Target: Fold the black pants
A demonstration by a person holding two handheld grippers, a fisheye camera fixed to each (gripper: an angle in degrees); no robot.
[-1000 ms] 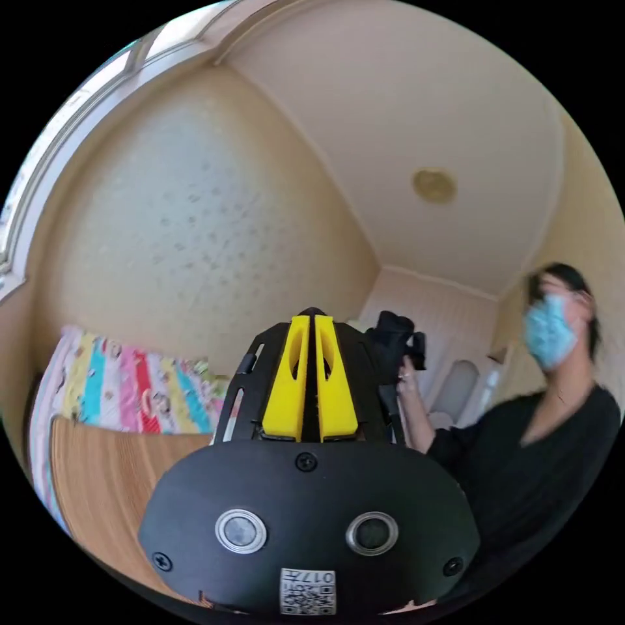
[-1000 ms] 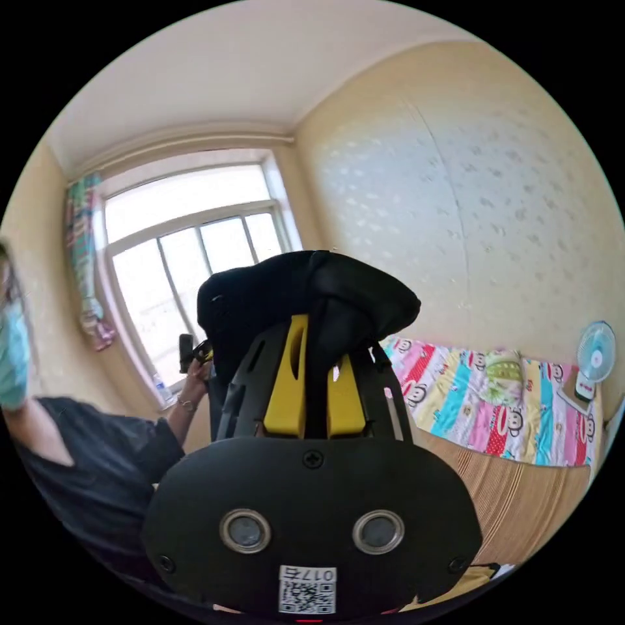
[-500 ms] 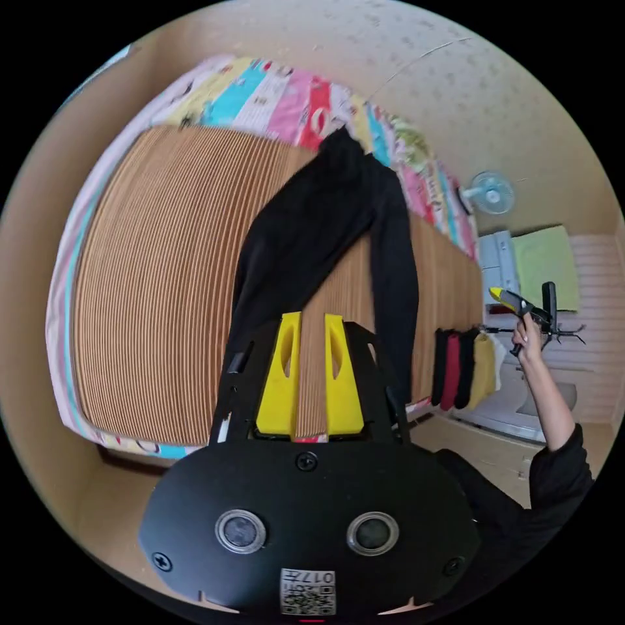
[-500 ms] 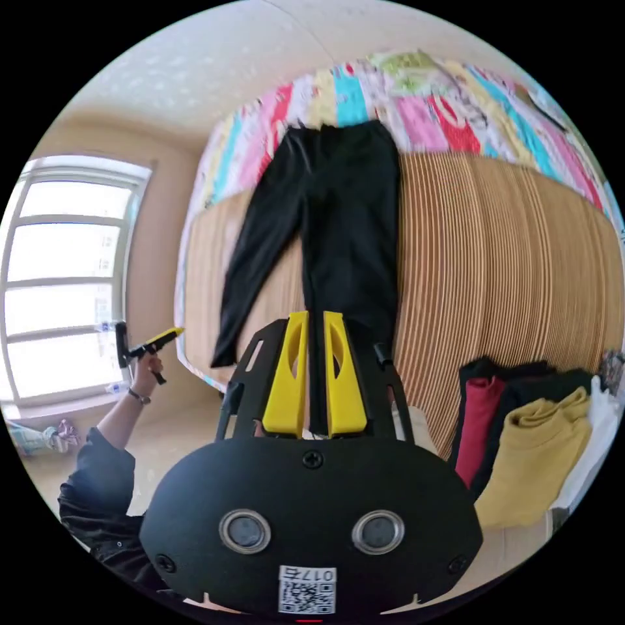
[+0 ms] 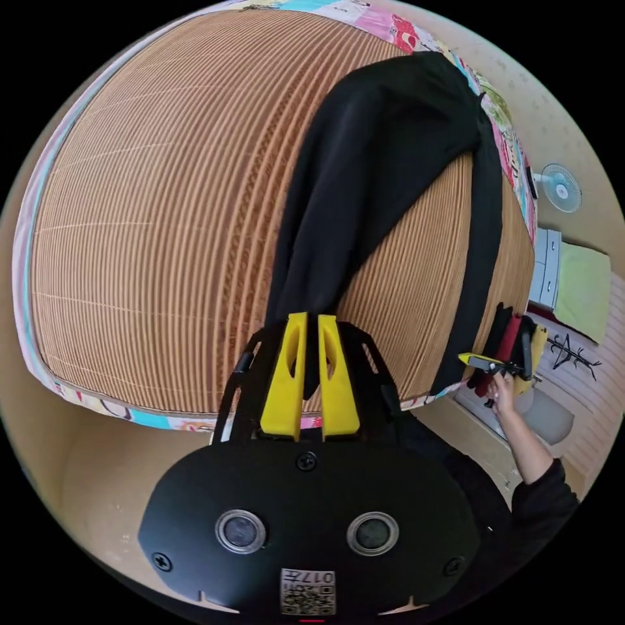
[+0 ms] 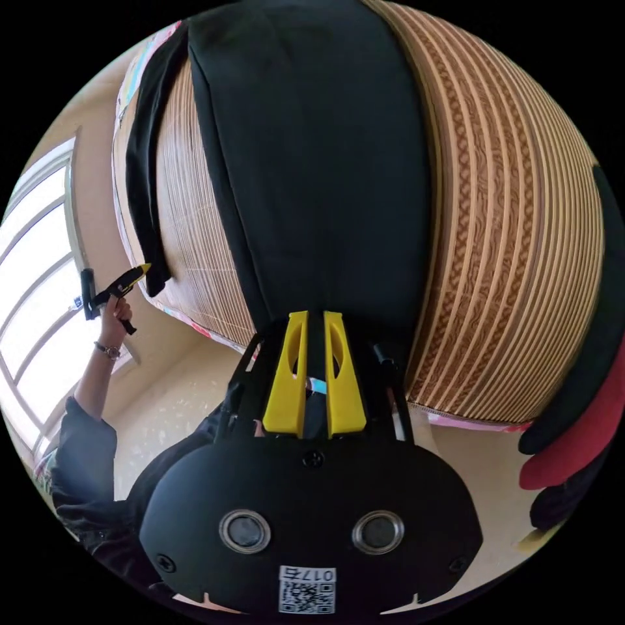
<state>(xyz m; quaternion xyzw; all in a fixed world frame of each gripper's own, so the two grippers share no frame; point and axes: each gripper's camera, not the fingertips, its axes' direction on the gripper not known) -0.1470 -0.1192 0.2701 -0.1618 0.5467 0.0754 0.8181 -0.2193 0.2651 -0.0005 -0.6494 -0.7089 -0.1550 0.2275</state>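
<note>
Black pants (image 5: 364,169) lie spread flat on the ribbed brown mat (image 5: 156,215) covering the bed, legs running toward the mat's near edge, waist toward the far edge by the patterned bedsheet (image 5: 390,19).

Left gripper (image 5: 311,325): yellow fingers (image 5: 286,377) nearly together, one leg's hem hanging in the narrow slot between them at the near edge. Looks clamped on the fabric.

Right gripper (image 6: 315,322): yellow fingers (image 6: 288,377) likewise close together, the other leg's cuff sitting in the gap at the mat's near edge. Black cloth shows between the jaws down to about mid-length; grasping the hem.

Right gripper view: the broad leg of the pants (image 6: 312,163) rises straight up from the fingers across the mat (image 6: 514,260); the second leg trails along the mat's left side, its end just beside the left gripper (image 6: 133,275) held in the person's hand (image 6: 116,309).

Left gripper view: the right gripper (image 5: 478,361) sits at the far leg's hem, near a stack of folded clothes (image 5: 514,338) at the mat's corner.
</note>
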